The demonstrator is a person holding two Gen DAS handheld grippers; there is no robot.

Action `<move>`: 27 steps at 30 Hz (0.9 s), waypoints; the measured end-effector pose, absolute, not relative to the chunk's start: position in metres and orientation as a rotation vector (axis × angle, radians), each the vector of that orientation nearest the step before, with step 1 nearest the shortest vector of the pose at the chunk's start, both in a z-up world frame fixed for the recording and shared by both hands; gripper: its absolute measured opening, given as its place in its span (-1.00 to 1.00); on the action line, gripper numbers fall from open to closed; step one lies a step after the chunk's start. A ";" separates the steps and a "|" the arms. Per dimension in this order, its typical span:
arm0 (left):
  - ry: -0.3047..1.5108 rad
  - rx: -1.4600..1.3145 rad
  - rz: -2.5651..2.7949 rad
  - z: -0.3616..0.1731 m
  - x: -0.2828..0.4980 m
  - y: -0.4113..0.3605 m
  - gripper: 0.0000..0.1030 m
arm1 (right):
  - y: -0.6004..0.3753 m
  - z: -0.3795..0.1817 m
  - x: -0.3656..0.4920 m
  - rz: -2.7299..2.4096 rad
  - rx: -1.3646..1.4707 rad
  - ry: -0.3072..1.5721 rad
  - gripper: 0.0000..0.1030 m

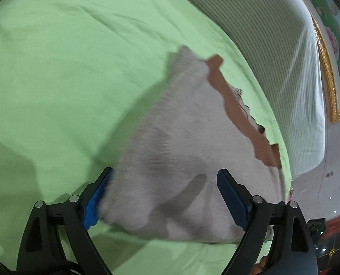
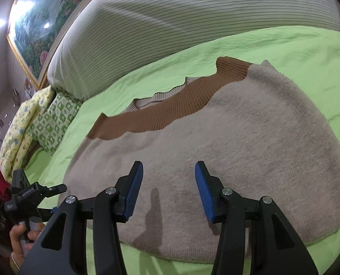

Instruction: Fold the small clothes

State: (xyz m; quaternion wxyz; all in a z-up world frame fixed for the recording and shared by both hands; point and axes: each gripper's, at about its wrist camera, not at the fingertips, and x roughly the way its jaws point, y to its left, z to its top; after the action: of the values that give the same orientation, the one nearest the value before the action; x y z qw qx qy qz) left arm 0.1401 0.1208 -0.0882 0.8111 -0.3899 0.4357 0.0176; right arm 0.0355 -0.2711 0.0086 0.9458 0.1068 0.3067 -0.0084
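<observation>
Green sheet [image 2: 273,45] covers a bed, with a striped bolster [image 2: 181,23] along its far edge and a framed painting [image 2: 37,23] on the wall behind. Two patterned pillows [image 2: 44,123] sit at the bolster's left end in the right wrist view.

On the sheet lies a beige sweater [image 2: 238,142] with a brown ribbed band [image 2: 160,112] along its far side. In the right wrist view its long axis runs left to right across the bed, roughly parallel to the bolster, and the brown band faces the bolster. A lighter ribbed edge peeks out beyond the band.

Right gripper [image 2: 168,190] sits over the near part of the sweater, its blue-padded fingers [image 2: 133,194] apart with cloth showing between them; whether the tips touch the knit cannot be told.

Left gripper [image 1: 165,199] has its fingers [image 1: 96,199] spread wide, and the sweater's near end fills the gap between them, the left pad right against the cloth's edge. This view is blurred, so a grip cannot be confirmed. From here the sweater stretches away up and to the right, the brown band along its right side.

A hand [image 2: 21,240] holding the left gripper's handle shows at the lower left of the right wrist view.
</observation>
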 end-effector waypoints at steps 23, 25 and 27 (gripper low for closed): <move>0.803 -0.743 -0.127 -0.038 0.156 0.101 -0.52 | -0.299 0.018 0.065 -0.247 0.127 0.710 -0.19; 0.785 -0.701 -0.160 -0.023 0.156 0.094 -0.56 | -0.314 0.006 0.066 -0.194 0.201 0.760 -0.19; 0.754 -0.631 -0.200 0.000 0.156 0.078 -0.58 | -0.323 0.014 0.055 -0.146 0.283 0.705 -0.18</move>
State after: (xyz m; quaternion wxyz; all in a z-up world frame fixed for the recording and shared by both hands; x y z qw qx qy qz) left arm 0.1563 0.0778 0.0000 0.8768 -0.3026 0.3613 -0.0958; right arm 0.0550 -0.3232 0.0138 0.9261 0.1381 0.3438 -0.0713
